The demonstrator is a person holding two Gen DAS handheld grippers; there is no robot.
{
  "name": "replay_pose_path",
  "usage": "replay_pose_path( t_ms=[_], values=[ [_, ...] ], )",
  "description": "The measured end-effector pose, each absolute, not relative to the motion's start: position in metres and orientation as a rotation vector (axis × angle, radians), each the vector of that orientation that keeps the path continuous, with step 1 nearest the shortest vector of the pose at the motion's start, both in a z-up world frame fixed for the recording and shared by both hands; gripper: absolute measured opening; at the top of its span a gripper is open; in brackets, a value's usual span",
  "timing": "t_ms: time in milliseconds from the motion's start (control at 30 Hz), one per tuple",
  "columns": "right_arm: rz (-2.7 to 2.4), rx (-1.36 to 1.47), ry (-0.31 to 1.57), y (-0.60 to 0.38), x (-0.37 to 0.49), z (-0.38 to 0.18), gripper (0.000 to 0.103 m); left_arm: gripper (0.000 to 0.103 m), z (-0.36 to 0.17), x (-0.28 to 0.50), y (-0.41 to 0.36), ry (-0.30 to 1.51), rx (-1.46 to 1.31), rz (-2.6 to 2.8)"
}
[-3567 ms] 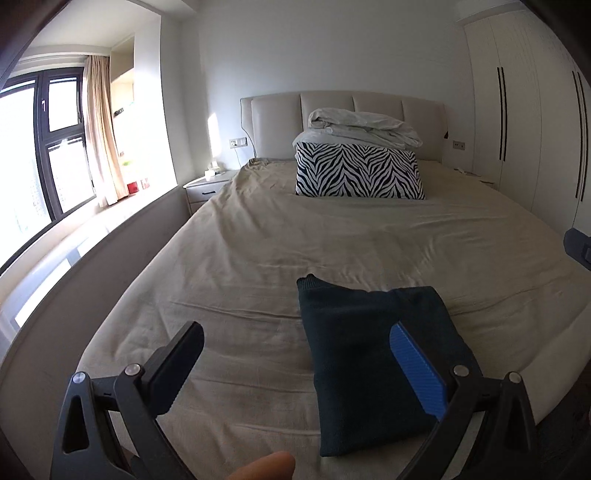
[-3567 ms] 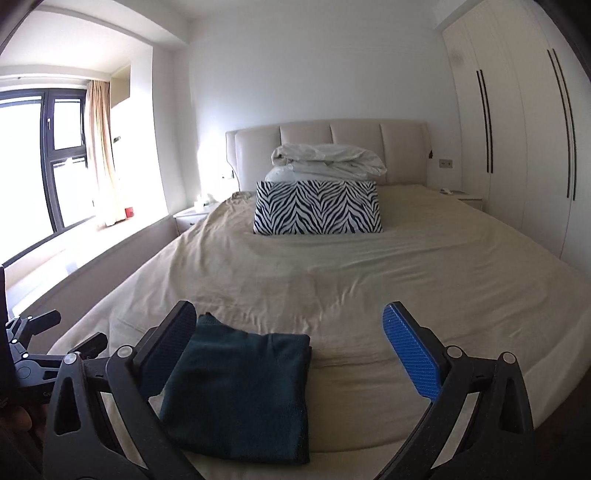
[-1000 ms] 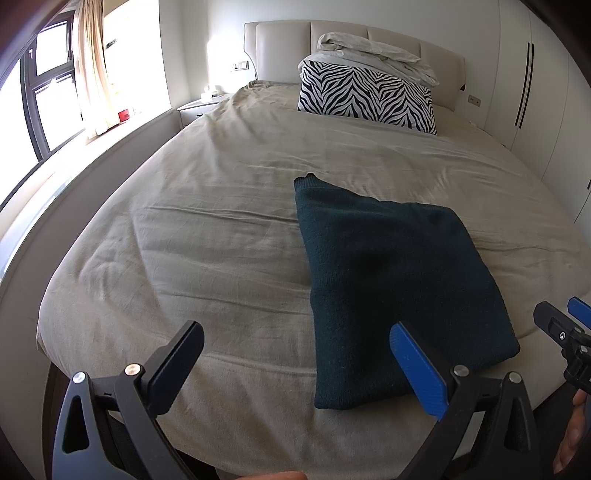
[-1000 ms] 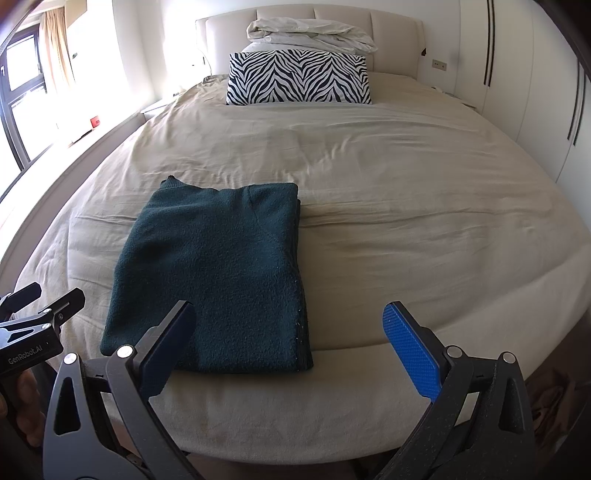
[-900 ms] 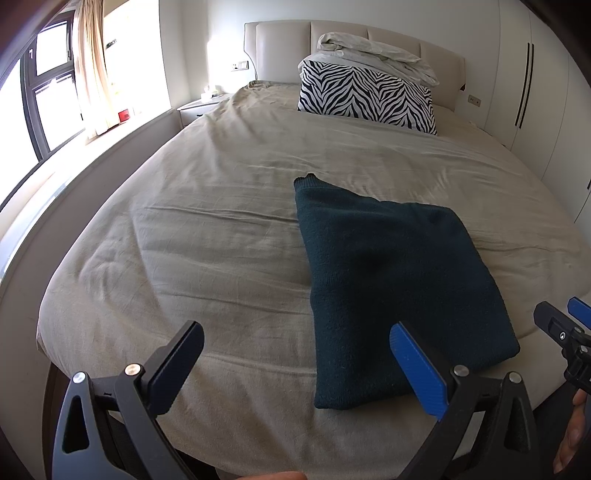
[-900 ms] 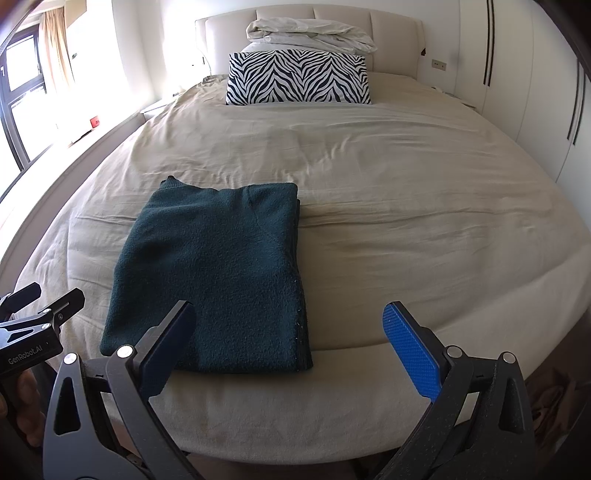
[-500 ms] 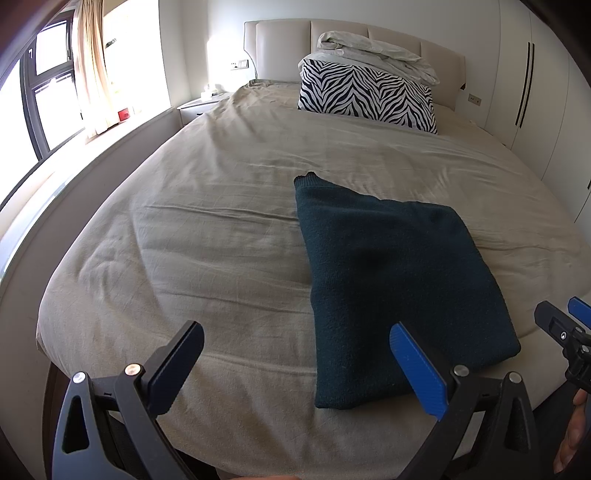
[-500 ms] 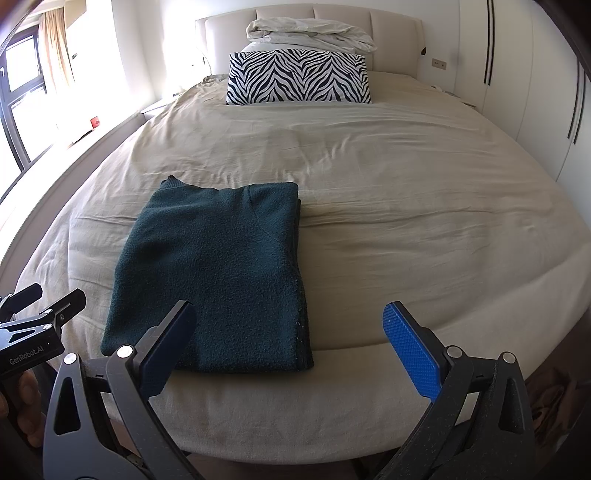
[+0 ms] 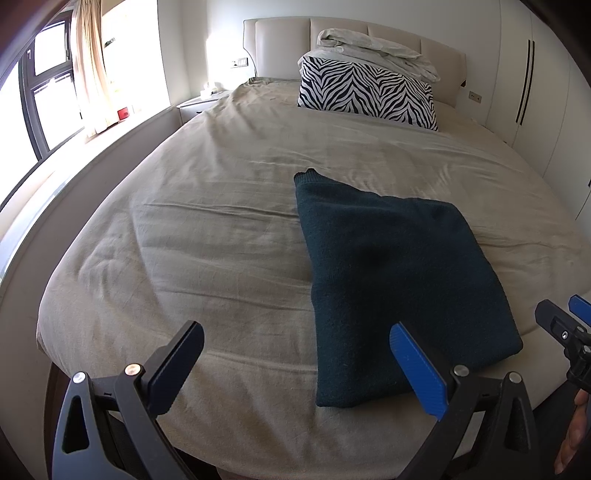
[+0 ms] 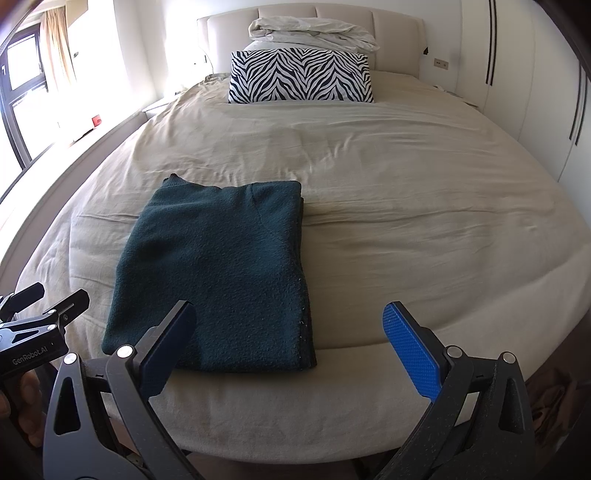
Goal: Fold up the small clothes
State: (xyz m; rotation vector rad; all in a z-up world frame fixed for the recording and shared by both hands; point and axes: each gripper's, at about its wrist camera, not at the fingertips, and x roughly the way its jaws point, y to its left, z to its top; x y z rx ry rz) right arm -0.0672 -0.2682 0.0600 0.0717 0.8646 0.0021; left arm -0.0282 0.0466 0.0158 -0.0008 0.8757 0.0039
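Sweater (image 10: pixel 218 273) folded on bed (image 10: pixel 406 206); L gripper (image 9: pixel 295 365) & R gripper (image 10: pixel 290 339) fingers spread, empty.

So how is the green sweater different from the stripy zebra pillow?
The dark green sweater is one plain colour, while the zebra pillow has black and white stripes. The sweater lies flat and folded near the foot of the bed; the pillow stands up at the far end by the headboard. Crumpled white bedding sits on the pillow, but nothing lies on the sweater. Both rest on the same beige cover.
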Motion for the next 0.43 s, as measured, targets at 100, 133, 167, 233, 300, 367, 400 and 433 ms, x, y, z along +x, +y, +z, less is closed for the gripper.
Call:
replay_pose_path(
  t_ms=[100, 133, 167, 233, 300, 367, 400, 433],
  values=[
    [0.003, 0.074, 0.867, -0.2686, -0.0665, 0.0601, 0.103, 0.103, 0.0159, -0.0281, 0.0467, 0.877, 0.000, 0.004],
    [0.003, 0.075, 0.868, -0.2686, -0.0661, 0.0596, 0.103, 0.103, 0.0159, -0.0285, 0.0465, 0.877, 0.000, 0.003],
    [0.003, 0.075, 0.868, -0.2675, -0.0664, 0.0595, 0.103, 0.103, 0.0160, -0.0281, 0.0467, 0.877, 0.000, 0.003],
    [0.004, 0.075, 0.869, -0.2681, -0.0661, 0.0594, 0.103, 0.103, 0.0159, -0.0285, 0.0464, 0.877, 0.000, 0.003],
    [0.005, 0.076, 0.871, -0.2671, -0.0665, 0.0587, 0.103, 0.103, 0.0162, -0.0281, 0.0467, 0.873, 0.002, 0.004],
    [0.006, 0.077, 0.873, -0.2668, -0.0670, 0.0580, 0.103, 0.103, 0.0163, -0.0284, 0.0470, 0.867, 0.003, 0.001],
    [0.007, 0.078, 0.874, -0.2671, -0.0671, 0.0577, 0.103, 0.103, 0.0164, -0.0283, 0.0472, 0.867, 0.002, -0.001],
    [0.008, 0.079, 0.875, -0.2680, -0.0667, 0.0574, 0.103, 0.103, 0.0161, -0.0281, 0.0475, 0.866, 0.002, -0.005]
  ],
)
